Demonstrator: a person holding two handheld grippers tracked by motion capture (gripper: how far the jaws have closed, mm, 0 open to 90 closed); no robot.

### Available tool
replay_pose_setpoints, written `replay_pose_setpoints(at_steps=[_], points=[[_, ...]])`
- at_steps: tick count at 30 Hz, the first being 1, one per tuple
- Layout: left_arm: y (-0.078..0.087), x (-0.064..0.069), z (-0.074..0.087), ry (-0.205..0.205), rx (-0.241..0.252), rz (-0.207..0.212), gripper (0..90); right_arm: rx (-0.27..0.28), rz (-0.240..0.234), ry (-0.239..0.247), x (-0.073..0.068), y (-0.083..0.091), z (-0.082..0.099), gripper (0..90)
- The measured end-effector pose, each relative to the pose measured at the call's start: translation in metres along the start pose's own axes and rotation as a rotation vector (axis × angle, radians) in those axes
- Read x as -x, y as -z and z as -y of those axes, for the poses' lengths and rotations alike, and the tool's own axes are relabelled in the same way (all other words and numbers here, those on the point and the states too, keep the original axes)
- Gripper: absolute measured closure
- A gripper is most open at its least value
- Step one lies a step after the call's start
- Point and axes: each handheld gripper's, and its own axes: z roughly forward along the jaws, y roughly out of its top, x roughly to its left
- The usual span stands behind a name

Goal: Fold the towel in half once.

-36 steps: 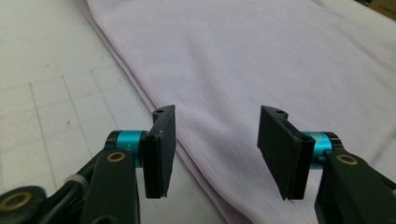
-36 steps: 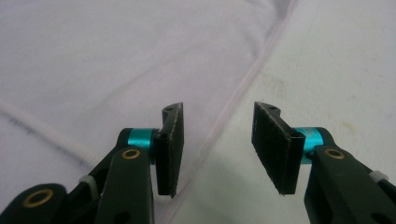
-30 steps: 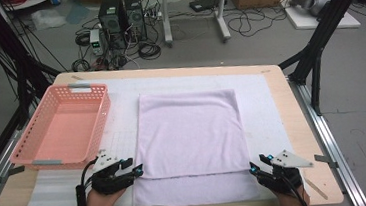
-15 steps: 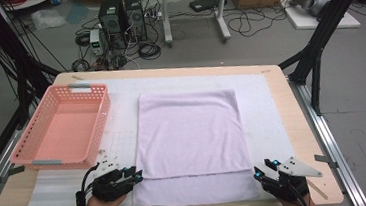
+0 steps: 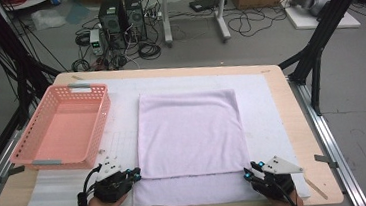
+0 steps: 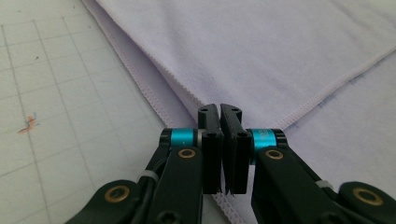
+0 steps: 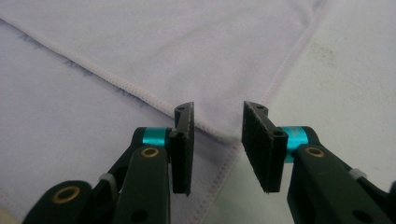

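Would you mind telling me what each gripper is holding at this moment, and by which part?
The left gripper has just closed on the lilac towel at its near left corner. The right gripper has been closing around the near right corner, pads not yet pressing.

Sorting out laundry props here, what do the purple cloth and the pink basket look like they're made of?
The purple cloth looks like soft microfibre or terry, matte, with a fine nap and stitched hems. The pink basket seems to be moulded plastic, slightly glossy, with lattice walls and grey handles.
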Motion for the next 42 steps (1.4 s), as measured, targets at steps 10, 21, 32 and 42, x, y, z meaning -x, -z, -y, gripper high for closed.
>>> replay_pose_setpoints(at_steps=[10, 21, 32, 42], points=[[0.007, -0.002, 0.000, 0.026, 0.030, 0.030, 87.5, -0.022, -0.033, 0.052, 0.002, -0.006, -0.001, 87.4], [0.032, 0.005, 0.004, 0.048, 0.052, 0.070, 87.6, 0.009, -0.101, 0.079, -0.005, 0.023, -0.001, 87.5], [0.055, 0.019, 0.018, 0.028, 0.020, 0.120, 87.6, 0.000, -0.143, 0.096, -0.017, 0.050, 0.013, 87.5], [0.068, 0.028, 0.035, 0.008, -0.030, 0.147, 87.5, -0.014, -0.176, 0.112, -0.032, 0.072, 0.027, 87.4]])
